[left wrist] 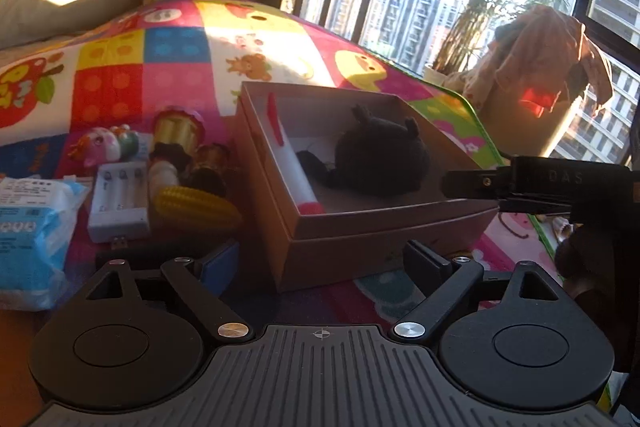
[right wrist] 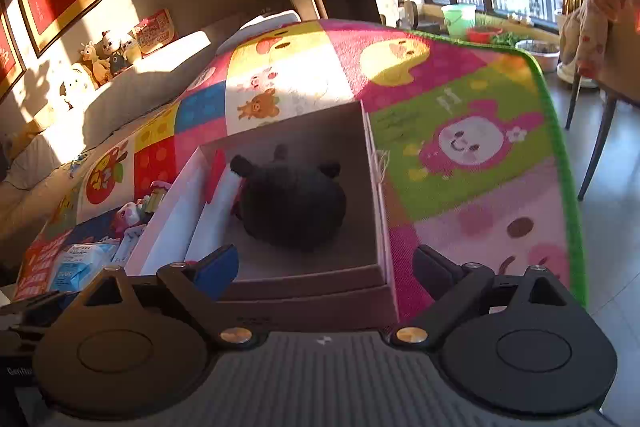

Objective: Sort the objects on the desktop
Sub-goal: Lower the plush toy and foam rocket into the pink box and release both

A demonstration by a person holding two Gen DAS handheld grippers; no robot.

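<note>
An open brown cardboard box (left wrist: 360, 231) (right wrist: 304, 291) sits on a colourful play mat (left wrist: 180, 43) (right wrist: 480, 195). Inside lie a black plush toy (left wrist: 380, 159) (right wrist: 292, 203) and a white tube with red ends (left wrist: 294, 167). Left of the box are a yellow toy corn cob (left wrist: 196, 205), a white battery charger (left wrist: 118, 205), a pink pig toy (left wrist: 100, 147) and a blue tissue pack (left wrist: 28, 235) (right wrist: 80, 263). My left gripper (left wrist: 324, 261) is open, just short of the box's near corner. My right gripper (right wrist: 326, 269) (left wrist: 520, 183) is open over the box's near wall, holding nothing.
The mat's green edge (right wrist: 560, 155) runs along the right, with bare floor beyond. A chair draped with clothes (left wrist: 540, 67) (right wrist: 600, 27) stands near the window. Plush toys (right wrist: 104, 55) line a sofa back at the far left.
</note>
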